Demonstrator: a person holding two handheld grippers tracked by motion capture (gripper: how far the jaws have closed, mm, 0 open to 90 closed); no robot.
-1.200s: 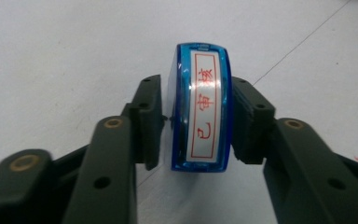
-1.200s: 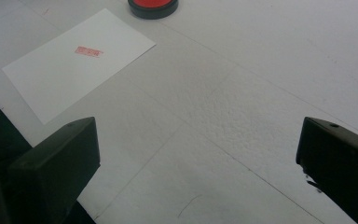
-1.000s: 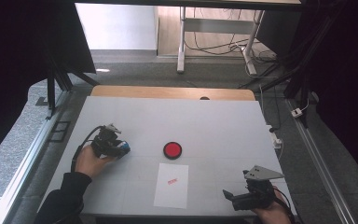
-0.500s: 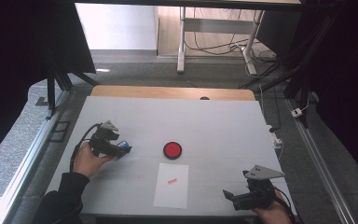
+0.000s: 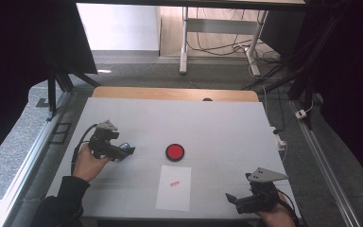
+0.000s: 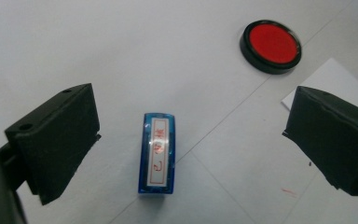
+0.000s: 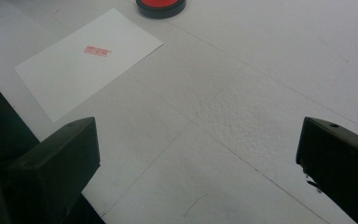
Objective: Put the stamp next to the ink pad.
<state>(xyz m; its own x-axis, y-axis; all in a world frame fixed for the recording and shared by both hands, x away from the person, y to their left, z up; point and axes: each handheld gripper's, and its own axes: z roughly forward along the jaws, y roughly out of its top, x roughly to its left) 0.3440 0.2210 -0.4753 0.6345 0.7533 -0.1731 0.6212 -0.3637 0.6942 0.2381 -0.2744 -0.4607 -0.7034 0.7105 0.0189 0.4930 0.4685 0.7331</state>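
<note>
A blue stamp (image 6: 157, 154) with a white label and red characters lies on its side on the white table, between the wide-apart jaws of my left gripper (image 6: 191, 144), untouched. From above, the stamp (image 5: 127, 148) shows just past the left gripper (image 5: 120, 152) at the table's left. A round red ink pad (image 5: 175, 152) in a black case sits mid-table, also in the left gripper view as the ink pad (image 6: 271, 45). A white paper sheet (image 5: 174, 187) with a small red stamp mark (image 7: 97, 51) lies in front of it. My right gripper (image 5: 231, 201) is open near the front right edge, holding nothing.
The white table (image 5: 227, 132) has a wooden strip along its far edge. A metal rail (image 5: 28, 156) runs along the left side. A desk frame and cables (image 5: 227, 42) stand on the floor beyond the table.
The left gripper has let go of the blue stamp and drawn back slightly toward the left; the stamp now lies on the table. The right gripper has stayed put.
</note>
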